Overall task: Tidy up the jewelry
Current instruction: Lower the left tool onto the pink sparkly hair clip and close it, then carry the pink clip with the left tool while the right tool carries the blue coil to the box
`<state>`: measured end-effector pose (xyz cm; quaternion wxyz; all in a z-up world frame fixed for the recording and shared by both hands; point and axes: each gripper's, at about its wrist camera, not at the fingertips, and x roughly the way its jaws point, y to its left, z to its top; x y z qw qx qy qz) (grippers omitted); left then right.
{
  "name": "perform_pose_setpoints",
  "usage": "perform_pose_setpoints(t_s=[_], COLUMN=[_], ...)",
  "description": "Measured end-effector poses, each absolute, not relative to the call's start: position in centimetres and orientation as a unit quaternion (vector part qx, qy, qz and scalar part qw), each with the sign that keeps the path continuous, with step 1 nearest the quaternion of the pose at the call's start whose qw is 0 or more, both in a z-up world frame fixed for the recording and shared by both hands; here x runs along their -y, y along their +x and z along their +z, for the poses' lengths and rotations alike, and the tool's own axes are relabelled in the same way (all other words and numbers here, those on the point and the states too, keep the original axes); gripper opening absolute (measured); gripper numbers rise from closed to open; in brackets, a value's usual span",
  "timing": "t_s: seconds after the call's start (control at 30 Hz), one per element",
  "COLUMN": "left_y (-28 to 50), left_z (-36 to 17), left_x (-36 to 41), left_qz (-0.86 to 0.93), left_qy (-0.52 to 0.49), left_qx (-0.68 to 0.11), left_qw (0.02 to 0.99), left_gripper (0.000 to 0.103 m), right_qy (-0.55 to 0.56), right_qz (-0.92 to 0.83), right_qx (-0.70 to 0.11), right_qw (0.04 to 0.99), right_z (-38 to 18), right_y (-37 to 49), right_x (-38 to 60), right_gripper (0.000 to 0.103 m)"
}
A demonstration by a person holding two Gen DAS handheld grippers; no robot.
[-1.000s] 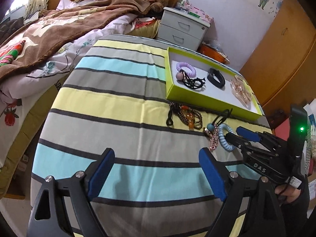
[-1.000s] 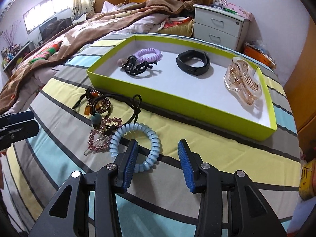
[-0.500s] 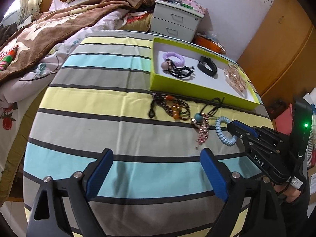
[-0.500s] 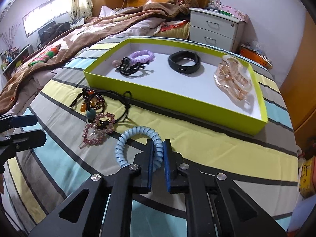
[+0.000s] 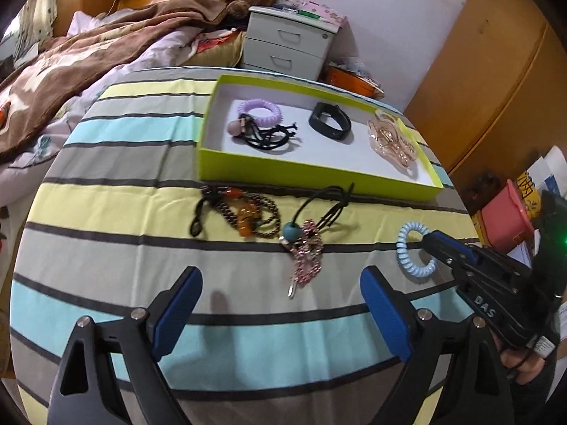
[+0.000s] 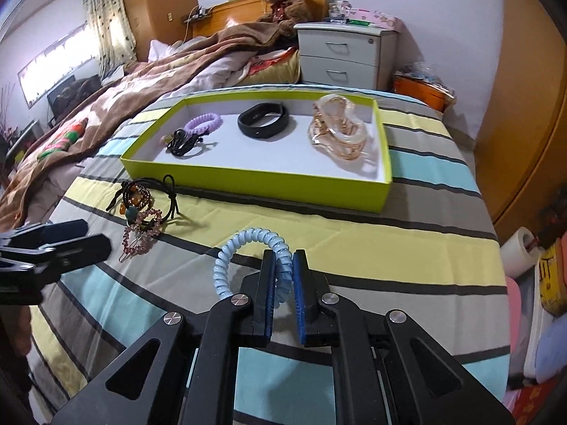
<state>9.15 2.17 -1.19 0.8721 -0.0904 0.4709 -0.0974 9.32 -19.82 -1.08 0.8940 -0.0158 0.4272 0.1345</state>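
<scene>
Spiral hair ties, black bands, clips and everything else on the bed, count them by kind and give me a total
Spiral hair ties: 2, purple in the tray, blue in the right gripper
Black wristband: 1
Clear claw clip: 1
Pink rhinestone clip: 1
Black elastic ties in tray: 1 bunch
Beaded cords on bedspread: 1 tangle
Total: 7

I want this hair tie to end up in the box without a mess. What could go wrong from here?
1. The right gripper pinches only one side of the blue coil hair tie; the springy loop might slip out.
2. The dangling loop could catch the green box wall if carried low.
3. Dropped left, it may tangle with the pink hair clip.
</scene>
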Motion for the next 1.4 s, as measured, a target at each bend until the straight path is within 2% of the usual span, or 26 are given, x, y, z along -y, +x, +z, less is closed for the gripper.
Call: perform_pose_setpoints(t_s=[0.17,0.37,0.73,0.87,0.93,1.03,1.2,1.3,1.4], left_y=[9.9,10.2,11.0,11.1,11.1,11.1,10.9,10.6,10.3], left_z=[-1.3,-1.5,-2.6,-2.7,-2.7,-2.7,-2.6,-2.4,-2.2], left_x=[-0.8,0.6,1.1,1.3,1.4,1.4,1.4,1.4,1.5], left_qz=[-0.089,-0.083,-0.076,-0.073,-0.07,-0.075,-0.077,-0.082,-0.088], left_qy=[-0.07,-0.039,-0.041,-0.042,-0.039,-0.042,-0.042,-0.046,-0.046], left_qx=[-0.463,-0.456,-0.467,-0.466,-0.466,-0.467,-0.467,-0.466,-0.464], left_qw=[0.879,0.885,0.88,0.881,0.881,0.88,0.88,0.88,0.88], left_gripper=[0.087,0.077,0.046,0.039,0.03,0.023,0.021,0.015,0.013], right_qy=[-0.007,0.0,0.007,0.01,0.01,0.012,0.013,0.012,0.014], right_qz=[0.137,0.14,0.145,0.145,0.144,0.143,0.142,0.142,0.141], right_qx=[-0.423,-0.42,-0.413,-0.412,-0.411,-0.411,-0.41,-0.41,-0.409], right_qw=[0.896,0.897,0.899,0.899,0.9,0.9,0.901,0.901,0.901], right_z=[-0.9,-0.8,-0.6,-0.5,-0.5,-0.4,-0.5,-0.5,-0.4], right_y=[9.0,8.9,8.5,8.5,8.5,8.5,8.6,8.6,8.6], right_x=[20.4,20.7,21.1,21.3,21.3,21.4,21.5,21.6,21.6], right_gripper=[0.01,0.01,0.01,0.01,0.01,0.01,0.01,0.01,0.01])
